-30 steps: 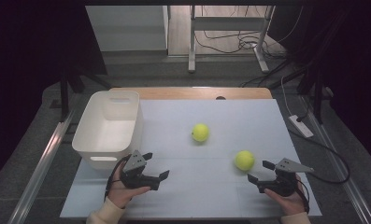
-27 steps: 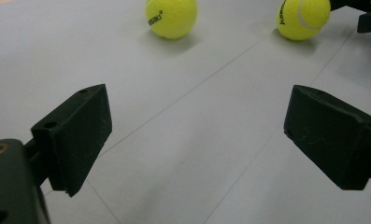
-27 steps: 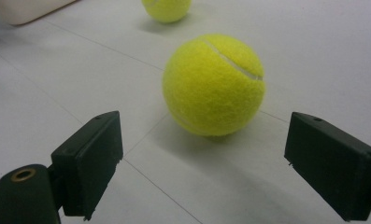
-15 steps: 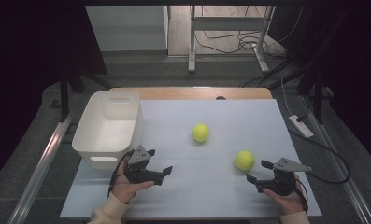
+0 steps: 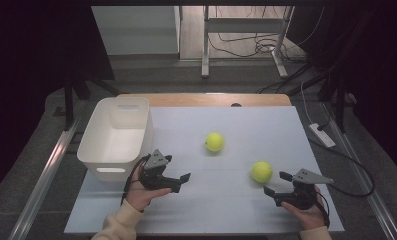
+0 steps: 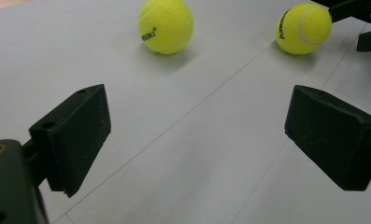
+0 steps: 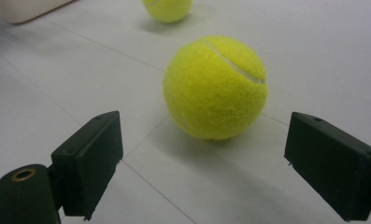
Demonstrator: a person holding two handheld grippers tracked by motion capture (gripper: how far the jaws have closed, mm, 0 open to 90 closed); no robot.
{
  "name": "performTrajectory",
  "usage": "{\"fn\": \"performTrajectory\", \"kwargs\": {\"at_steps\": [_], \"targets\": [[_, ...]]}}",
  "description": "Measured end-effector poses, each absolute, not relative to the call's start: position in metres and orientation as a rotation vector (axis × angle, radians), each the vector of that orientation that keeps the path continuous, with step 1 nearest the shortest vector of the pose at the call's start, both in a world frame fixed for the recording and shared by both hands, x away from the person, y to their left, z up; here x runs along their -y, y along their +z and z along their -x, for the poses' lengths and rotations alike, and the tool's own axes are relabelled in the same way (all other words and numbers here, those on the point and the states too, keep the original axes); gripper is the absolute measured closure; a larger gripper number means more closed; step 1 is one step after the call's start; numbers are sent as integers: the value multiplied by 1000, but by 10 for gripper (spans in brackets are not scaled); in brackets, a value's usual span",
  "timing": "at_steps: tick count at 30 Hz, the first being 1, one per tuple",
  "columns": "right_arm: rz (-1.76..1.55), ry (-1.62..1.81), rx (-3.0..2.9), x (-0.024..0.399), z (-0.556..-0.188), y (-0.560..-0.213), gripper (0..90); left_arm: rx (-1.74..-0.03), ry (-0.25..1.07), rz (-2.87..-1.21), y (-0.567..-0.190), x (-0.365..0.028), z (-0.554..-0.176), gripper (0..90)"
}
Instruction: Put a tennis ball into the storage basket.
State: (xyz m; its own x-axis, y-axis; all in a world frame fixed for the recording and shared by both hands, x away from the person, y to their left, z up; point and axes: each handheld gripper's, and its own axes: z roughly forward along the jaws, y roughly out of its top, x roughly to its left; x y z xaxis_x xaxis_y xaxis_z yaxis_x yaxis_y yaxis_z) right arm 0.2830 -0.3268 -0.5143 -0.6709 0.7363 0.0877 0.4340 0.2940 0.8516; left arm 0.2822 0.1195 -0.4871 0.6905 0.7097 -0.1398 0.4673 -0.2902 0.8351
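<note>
Hard to make out: black print on both balls in the left gripper view, small and partly turned away. Cut off at the top edge of the right gripper view: the far tennis ball (image 7: 167,9); at its top left corner, just a pale sliver of the white bin (image 7: 24,8).

Two tennis balls on the counter (image 5: 236,200): far tennis ball (image 5: 214,142) near the middle, near tennis ball (image 5: 261,171) to the right, well apart. One white bin (image 5: 117,137) at the far left, open-topped, nothing seen inside.

Two hand-held grippers. Left hand-held gripper (image 5: 181,181) at the near left, just beside the bin's near right corner, jaws spread wide, gripping nothing, bare counter (image 6: 192,140) between them. Right hand-held gripper (image 5: 276,183) at the near right, jaws likewise wide apart and empty, the near tennis ball (image 7: 215,87) just beyond them, centred in the gap but not touched.

In the left gripper view, both balls far ahead: far tennis ball (image 6: 166,26) left, near tennis ball (image 6: 303,29) right.
</note>
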Motion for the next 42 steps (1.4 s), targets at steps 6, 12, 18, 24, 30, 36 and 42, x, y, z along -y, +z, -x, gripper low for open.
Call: {"fn": "performTrajectory", "kwargs": {"at_steps": [6, 12, 18, 24, 30, 36, 42], "targets": [[-1057, 1320, -2254, 325, -284, -515, 117, -906, 307, -1949, -484, -118, -286, 80], [-1058, 1318, -2253, 326, -284, -514, 117, -905, 298, -1952, -481, -116, -293, 79], [-1058, 1319, -2253, 326, -284, -515, 118, -908, 295, -1961, -480, -114, -299, 79], [-1059, 1319, -2253, 326, -284, -515, 118, -915, 297, -1972, -477, -110, -305, 79], [-1060, 1313, -2256, 326, -285, -515, 118, -902, 302, -1980, -471, -105, -312, 79], [-1058, 1309, -2256, 326, -285, -515, 118, -896, 306, -1989, -467, -100, -316, 78], [-1058, 1309, -2256, 326, -285, -515, 118, -890, 307, -2000, -463, -95, -321, 77]]}}
